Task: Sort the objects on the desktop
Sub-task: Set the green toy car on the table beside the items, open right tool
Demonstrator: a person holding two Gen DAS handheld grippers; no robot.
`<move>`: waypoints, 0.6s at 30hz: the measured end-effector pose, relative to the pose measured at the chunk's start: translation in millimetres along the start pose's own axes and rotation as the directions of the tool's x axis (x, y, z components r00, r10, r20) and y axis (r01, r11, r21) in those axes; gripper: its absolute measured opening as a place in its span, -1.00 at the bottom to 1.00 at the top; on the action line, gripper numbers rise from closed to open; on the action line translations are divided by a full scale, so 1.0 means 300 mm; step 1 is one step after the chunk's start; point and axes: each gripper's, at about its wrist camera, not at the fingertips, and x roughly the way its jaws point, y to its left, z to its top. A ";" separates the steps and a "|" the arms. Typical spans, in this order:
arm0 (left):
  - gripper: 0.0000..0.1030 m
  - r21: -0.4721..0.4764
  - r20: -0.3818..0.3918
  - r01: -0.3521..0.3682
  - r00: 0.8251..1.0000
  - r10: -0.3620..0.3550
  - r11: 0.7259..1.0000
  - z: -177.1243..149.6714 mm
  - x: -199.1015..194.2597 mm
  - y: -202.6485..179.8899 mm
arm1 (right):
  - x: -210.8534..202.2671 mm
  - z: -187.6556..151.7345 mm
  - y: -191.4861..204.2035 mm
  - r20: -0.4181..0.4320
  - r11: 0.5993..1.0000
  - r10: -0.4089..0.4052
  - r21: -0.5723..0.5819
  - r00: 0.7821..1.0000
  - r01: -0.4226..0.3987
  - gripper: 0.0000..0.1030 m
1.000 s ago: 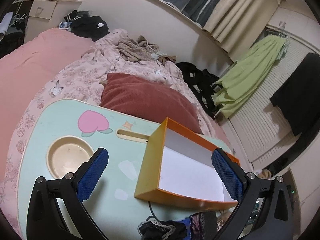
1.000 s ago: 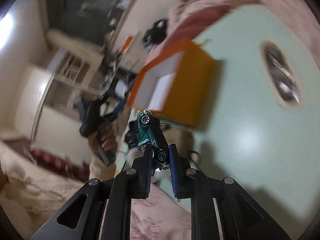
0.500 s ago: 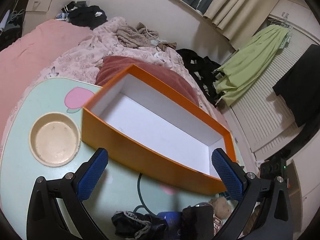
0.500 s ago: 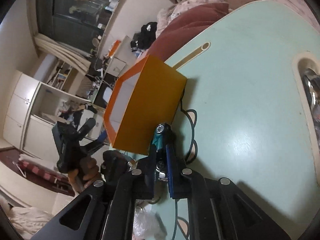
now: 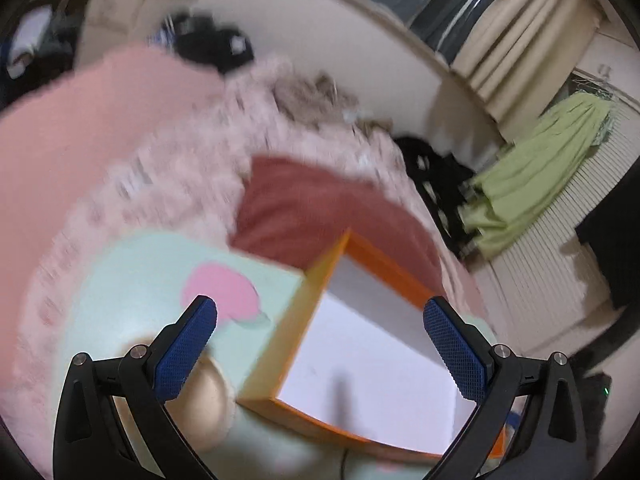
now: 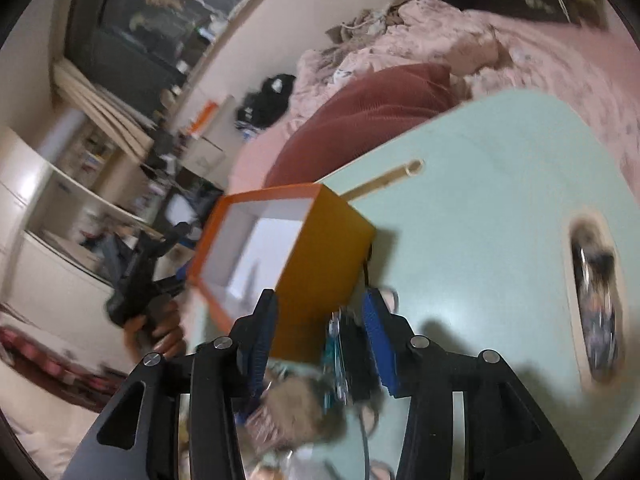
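An orange box point(image 5: 372, 360) with a white inside stands on the mint-green lap table point(image 5: 152, 272). My left gripper point(image 5: 320, 308) is open and wide, with nothing between its pads; the box lies just ahead of it. In the right wrist view the same box point(image 6: 324, 248) sits close in front of my right gripper point(image 6: 319, 298). Its jaws are opening. A teal toy car point(image 6: 340, 356), blurred, hangs between them against the right finger, and the left pad stands clear of it. The left gripper point(image 6: 140, 280) shows beyond the box in a person's hand point(image 6: 160, 328).
A round cup recess point(image 6: 596, 300) in the table point(image 6: 480, 220) holds small things. Fuzzy clutter point(image 6: 296, 404) and a cable lie at the near edge. A dark red cushion point(image 5: 320, 208) and pink bedding point(image 5: 120, 128) lie behind the table.
The right jaws have come apart from the toy car they were pinching and moved closer to the box. The left view swung so the box now lies right of centre.
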 end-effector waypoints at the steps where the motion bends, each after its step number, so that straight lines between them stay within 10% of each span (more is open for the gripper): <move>1: 0.99 -0.020 -0.031 0.028 0.999 -0.028 0.999 -0.018 0.021 0.009 | 0.038 0.032 0.033 -0.012 0.999 -0.029 -0.015 0.999 0.029 -0.16; 18: 0.99 -0.044 -0.035 0.077 0.996 -0.078 0.996 -0.150 -0.026 -0.015 | 0.224 0.202 0.066 -0.111 0.998 -0.021 -0.053 0.994 0.015 -0.30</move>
